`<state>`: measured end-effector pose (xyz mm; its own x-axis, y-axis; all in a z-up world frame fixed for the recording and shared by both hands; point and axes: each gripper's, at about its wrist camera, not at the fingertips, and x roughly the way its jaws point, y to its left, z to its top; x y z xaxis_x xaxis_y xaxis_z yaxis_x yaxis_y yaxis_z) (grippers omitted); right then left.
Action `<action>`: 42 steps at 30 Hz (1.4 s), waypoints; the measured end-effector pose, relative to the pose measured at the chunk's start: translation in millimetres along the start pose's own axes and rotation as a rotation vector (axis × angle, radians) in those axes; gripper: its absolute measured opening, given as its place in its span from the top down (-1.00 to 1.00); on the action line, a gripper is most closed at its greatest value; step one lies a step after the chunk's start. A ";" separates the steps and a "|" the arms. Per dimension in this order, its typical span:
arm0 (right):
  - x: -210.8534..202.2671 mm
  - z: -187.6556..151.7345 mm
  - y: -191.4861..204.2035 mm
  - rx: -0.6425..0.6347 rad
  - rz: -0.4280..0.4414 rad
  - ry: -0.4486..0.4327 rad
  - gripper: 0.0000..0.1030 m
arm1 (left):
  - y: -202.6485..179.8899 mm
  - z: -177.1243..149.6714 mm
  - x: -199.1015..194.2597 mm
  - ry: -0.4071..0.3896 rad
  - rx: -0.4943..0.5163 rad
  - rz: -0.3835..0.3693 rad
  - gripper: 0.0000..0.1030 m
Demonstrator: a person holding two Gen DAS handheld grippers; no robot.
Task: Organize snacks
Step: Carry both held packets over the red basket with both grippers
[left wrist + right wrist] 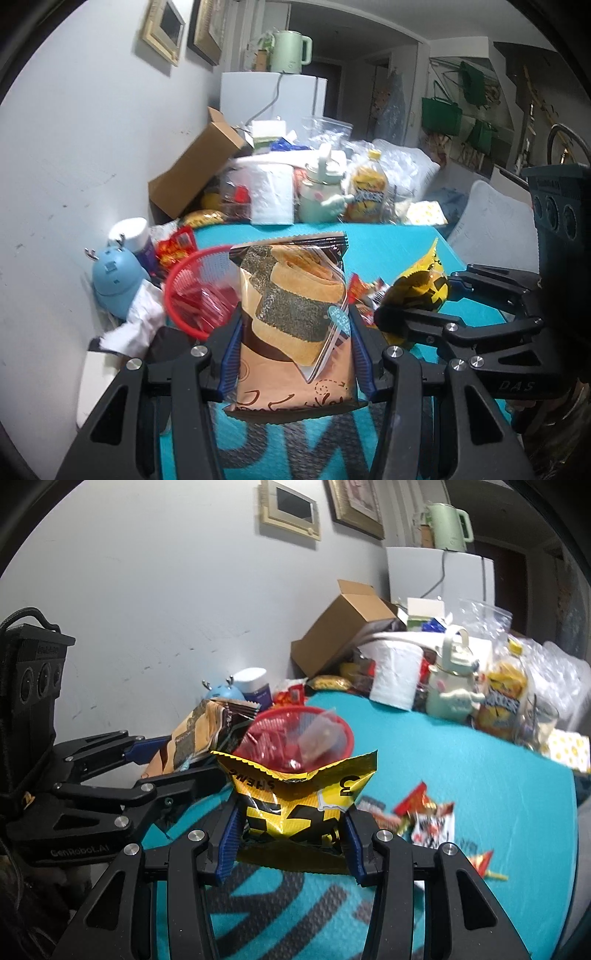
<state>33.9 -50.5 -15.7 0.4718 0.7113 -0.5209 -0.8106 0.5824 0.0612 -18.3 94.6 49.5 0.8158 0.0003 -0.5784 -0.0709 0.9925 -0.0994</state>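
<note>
Snacks fill both tools above a teal tablecloth [461,760]. One brown snack packet [291,325], printed with rolled seaweed crisps, stands upright between the blue pads of the left gripper [293,332], which pinch it on both sides at about mid-height, its serrated top edge uppermost and its lower edge hanging clear of the cloth. A yellow-and-black snack bag [295,805] sits crumpled in the right gripper [291,834], whose pads squeeze its waist so the foil buckles; its torn-looking top edge flares open above the fingers. Both tools point forward and somewhat downward toward the table, side by side: from the left wrist view the right tool reaches in from the right edge, angled across the frame, and from the right wrist view the left tool comes in from the left edge, its packet tilted toward the wall. Beyond both packets stands a red mesh basket [295,734] holding red wrappers and a clear pouch; it is near the wall, beside a blue round gadget [114,280] and a white-capped jar [135,236]. More loose small snacks [417,812] lie scattered on the cloth to the right of the yellow bag. At the table's far end crowd a cardboard box [192,173], a paper towel roll [271,195], a pale green bottle [321,195] and a yellow bottle [369,192].
</note>
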 end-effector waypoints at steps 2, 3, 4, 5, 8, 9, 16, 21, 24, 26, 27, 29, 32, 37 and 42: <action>5.1 7.6 1.6 -0.015 0.003 -0.004 0.10 | 9.1 5.4 1.3 -0.012 -0.008 0.015 0.04; 7.5 11.3 2.2 -0.021 0.004 -0.006 0.10 | 12.9 7.9 2.2 -0.016 -0.010 0.021 0.04; 10.0 15.2 3.1 -0.026 0.004 -0.007 0.10 | 17.7 10.4 3.2 -0.021 -0.014 0.028 0.04; 13.2 19.3 3.6 -0.032 0.006 -0.009 0.10 | 22.2 13.0 4.4 -0.025 -0.018 0.037 0.04; 24.3 31.0 3.9 -0.047 0.010 -0.009 0.10 | 34.3 19.8 9.1 -0.033 -0.028 0.062 0.04; 28.5 34.4 3.7 -0.052 0.012 -0.007 0.10 | 38.1 21.7 11.1 -0.034 -0.031 0.067 0.04; 59.8 55.3 1.5 -0.078 0.024 0.010 0.10 | 61.8 31.6 28.5 -0.032 -0.052 0.096 0.04; 86.9 65.2 -3.3 -0.083 0.026 0.035 0.10 | 77.0 36.7 49.2 -0.007 -0.058 0.112 0.04; 102.1 66.7 -7.1 -0.083 0.019 0.050 0.10 | 82.6 37.4 60.7 0.013 -0.057 0.118 0.04; 113.4 66.2 -9.7 -0.084 0.013 0.067 0.10 | 87.7 37.1 70.4 0.029 -0.060 0.118 0.04; 119.5 65.8 -11.4 -0.081 0.013 0.077 0.10 | 90.0 37.0 74.9 0.036 -0.061 0.118 0.04; 129.3 65.3 -14.9 -0.074 0.016 0.094 0.09 | 94.7 36.6 83.8 0.051 -0.067 0.114 0.04; 142.3 62.9 -19.6 -0.065 0.014 0.116 0.10 | 100.5 37.2 97.1 0.072 -0.076 0.103 0.04; 156.0 57.2 -24.8 -0.051 0.016 0.138 0.10 | 102.0 40.3 114.7 0.095 -0.066 0.084 0.04; 165.9 52.6 -26.6 -0.054 0.012 0.157 0.10 | 102.3 44.4 130.4 0.114 -0.054 0.074 0.04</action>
<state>152.0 72.8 -58.9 0.4056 0.6450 -0.6476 -0.8351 0.5496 0.0243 106.3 201.6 -0.2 0.7369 0.0568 -0.6736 -0.1621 0.9822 -0.0945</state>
